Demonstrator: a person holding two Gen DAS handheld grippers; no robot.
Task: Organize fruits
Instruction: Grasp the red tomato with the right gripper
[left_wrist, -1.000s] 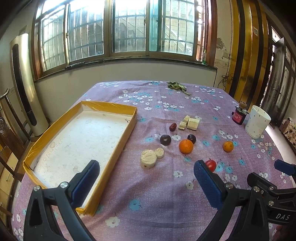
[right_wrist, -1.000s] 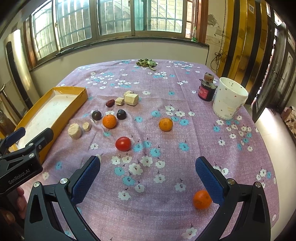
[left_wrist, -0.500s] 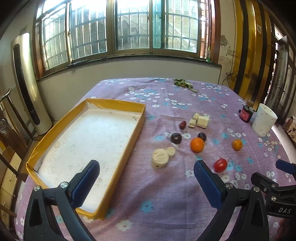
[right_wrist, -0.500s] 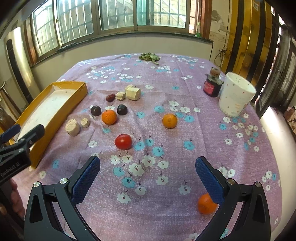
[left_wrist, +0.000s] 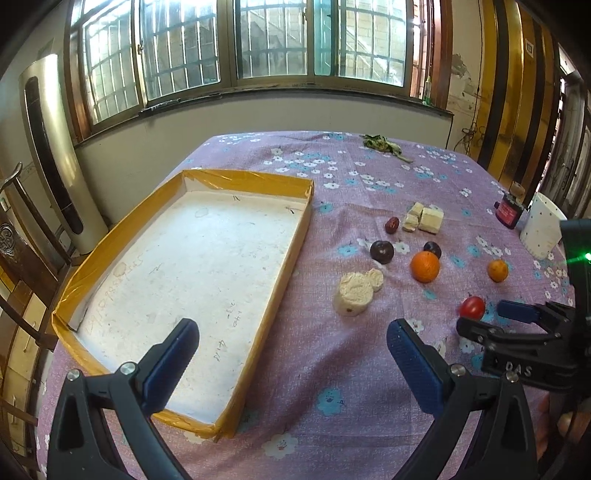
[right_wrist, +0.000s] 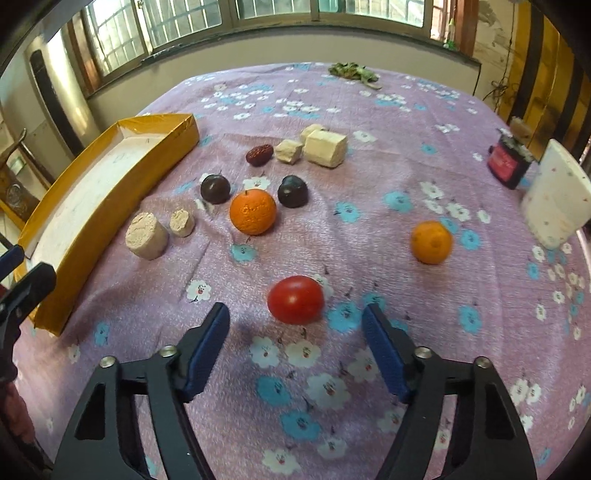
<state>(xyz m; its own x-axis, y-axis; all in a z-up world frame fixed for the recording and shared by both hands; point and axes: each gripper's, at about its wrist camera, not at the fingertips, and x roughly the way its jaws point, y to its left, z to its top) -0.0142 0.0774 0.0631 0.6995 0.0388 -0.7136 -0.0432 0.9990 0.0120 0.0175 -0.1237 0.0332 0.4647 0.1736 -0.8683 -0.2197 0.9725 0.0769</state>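
We have hardly begun: the yellow tray (left_wrist: 236, 184) on the left of the table holds nothing that we can see, only its bare white floor, so none of the fruit has been sorted yet. Everything sits loose on the purple cloth (right_wrist: 332, 110) to the right of the tray. Nearest us is the red tomato (right_wrist: 295, 300), just beyond the tips of our right gripper (right_wrist: 295, 349), whose fingers stand apart with the tomato not yet between them. Farther off are a large orange (right_wrist: 253, 212), flanked by two dark plums (right_wrist: 215, 188) (right_wrist: 292, 191), and a smaller orange (right_wrist: 431, 242) well off to the right; a red date (right_wrist: 259, 155) lies beside some pale blocks (right_wrist: 325, 148) at the far side of the cluster. Two pale round pieces (right_wrist: 146, 236) rest near the tray's wall. Our left gripper (left_wrist: 291, 354) hangs spread wide and empty over the tray's near right corner. A white cup (right_wrist: 554, 199) stands far right; we cannot tell what is in it.
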